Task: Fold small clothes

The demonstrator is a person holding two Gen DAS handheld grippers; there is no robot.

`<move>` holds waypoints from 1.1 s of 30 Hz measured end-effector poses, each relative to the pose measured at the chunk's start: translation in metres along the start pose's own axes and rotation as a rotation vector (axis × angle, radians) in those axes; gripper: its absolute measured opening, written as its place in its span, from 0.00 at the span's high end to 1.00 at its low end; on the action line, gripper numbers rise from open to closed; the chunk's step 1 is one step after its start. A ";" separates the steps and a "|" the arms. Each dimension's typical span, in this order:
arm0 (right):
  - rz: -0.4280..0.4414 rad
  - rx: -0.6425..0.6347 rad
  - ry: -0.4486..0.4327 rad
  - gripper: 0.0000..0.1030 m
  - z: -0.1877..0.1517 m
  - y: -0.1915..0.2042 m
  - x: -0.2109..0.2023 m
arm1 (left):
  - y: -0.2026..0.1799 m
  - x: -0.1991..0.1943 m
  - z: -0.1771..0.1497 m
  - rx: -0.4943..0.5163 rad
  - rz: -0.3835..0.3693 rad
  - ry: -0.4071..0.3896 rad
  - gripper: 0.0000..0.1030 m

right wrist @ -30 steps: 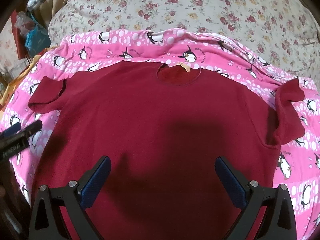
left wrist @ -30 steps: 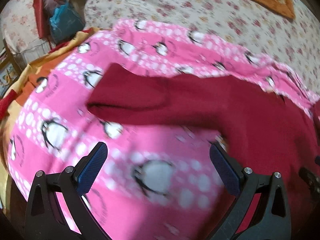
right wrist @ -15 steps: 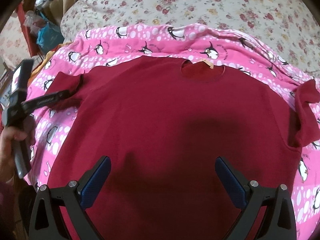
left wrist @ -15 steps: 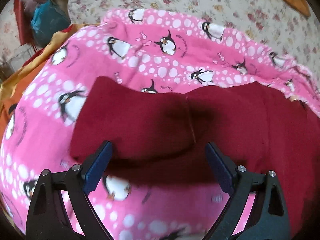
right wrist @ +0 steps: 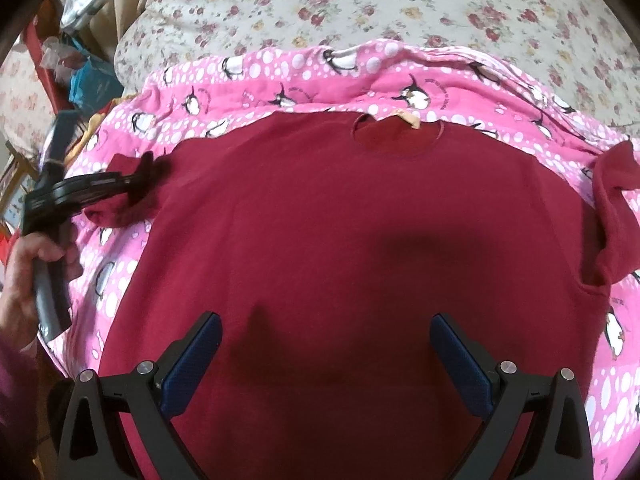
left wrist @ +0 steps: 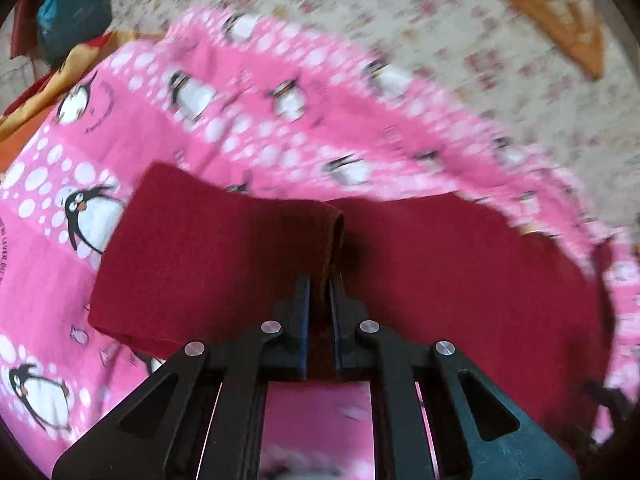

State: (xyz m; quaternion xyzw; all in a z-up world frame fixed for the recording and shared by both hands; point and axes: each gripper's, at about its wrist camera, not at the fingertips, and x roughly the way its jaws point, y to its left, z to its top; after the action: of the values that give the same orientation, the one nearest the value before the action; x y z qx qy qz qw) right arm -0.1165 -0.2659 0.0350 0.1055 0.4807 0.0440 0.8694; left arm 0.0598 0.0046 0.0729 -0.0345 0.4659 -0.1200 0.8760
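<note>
Left wrist view: left tool point(left wrist: 319, 280) is clamped on a pinch of the red T-shirt point(left wrist: 460, 264) at the seam where the left sleeve point(left wrist: 200, 264) joins the body. The jaws stand nearly together with a ridge of cloth between them. Grasp point likely chosen so the sleeve can be carried inward over the chest in one motion. The sleeve lies flat, spread out on the pink penguin blanket point(left wrist: 120, 128). Picture is motion-blurred at the far side.

Right wrist view: right tool point(right wrist: 326, 340) hangs with jaws spread wide and nothing between them, above the lower middle of the shirt. T-shirt lies face up on the blanket on the bed point(right wrist: 400, 8), neckline point(right wrist: 396, 140) and tag at the far edge. Right sleeve point(right wrist: 616, 216) is rumpled and partly turned up. The left hand point(right wrist: 36, 268) and its tool show at the left edge, at the sleeve.

Judgement: first sleeve fold is just starting; body is spread flat to give clean fold lines. Right tool is probably waiting to pin the body or take the other sleeve.
</note>
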 end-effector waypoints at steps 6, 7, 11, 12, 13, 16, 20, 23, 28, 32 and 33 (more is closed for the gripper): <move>-0.015 0.065 -0.052 0.00 0.004 -0.024 -0.019 | -0.073 -0.058 0.008 0.037 -0.250 -0.056 0.93; -0.019 0.078 -0.063 0.00 0.004 -0.030 -0.024 | -0.086 -0.059 0.010 0.044 -0.282 -0.054 0.93; -0.056 0.129 -0.112 0.00 0.005 -0.057 -0.046 | -0.159 -0.059 0.003 0.101 -0.419 -0.027 0.93; -0.067 0.138 -0.119 0.00 0.005 -0.063 -0.050 | -0.179 -0.055 -0.003 0.116 -0.446 -0.015 0.93; -0.082 0.152 -0.123 0.00 0.004 -0.072 -0.055 | -0.194 -0.050 -0.008 0.124 -0.469 -0.001 0.93; -0.124 0.185 -0.124 0.00 0.003 -0.094 -0.064 | -0.237 -0.022 -0.029 0.149 -0.522 0.062 0.93; -0.169 0.212 -0.122 0.00 -0.004 -0.116 -0.071 | -0.261 0.007 -0.049 0.212 -0.423 0.107 0.90; -0.174 0.212 -0.118 0.00 -0.005 -0.121 -0.069 | -0.248 0.008 -0.056 0.202 -0.444 0.143 0.59; -0.118 0.150 -0.114 0.00 0.006 -0.109 -0.057 | -0.179 -0.032 -0.054 0.131 -0.398 0.046 0.34; -0.111 0.070 -0.093 0.03 0.024 -0.092 -0.028 | -0.122 -0.039 -0.058 0.098 -0.207 0.002 0.34; -0.112 0.052 -0.079 0.06 0.027 -0.088 -0.019 | -0.108 -0.037 -0.060 0.085 -0.162 0.001 0.34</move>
State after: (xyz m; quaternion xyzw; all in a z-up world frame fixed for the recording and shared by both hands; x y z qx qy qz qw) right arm -0.1056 -0.3589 0.0449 0.1030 0.4519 -0.0213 0.8858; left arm -0.0285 -0.0881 0.0879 -0.0347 0.4567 -0.2104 0.8637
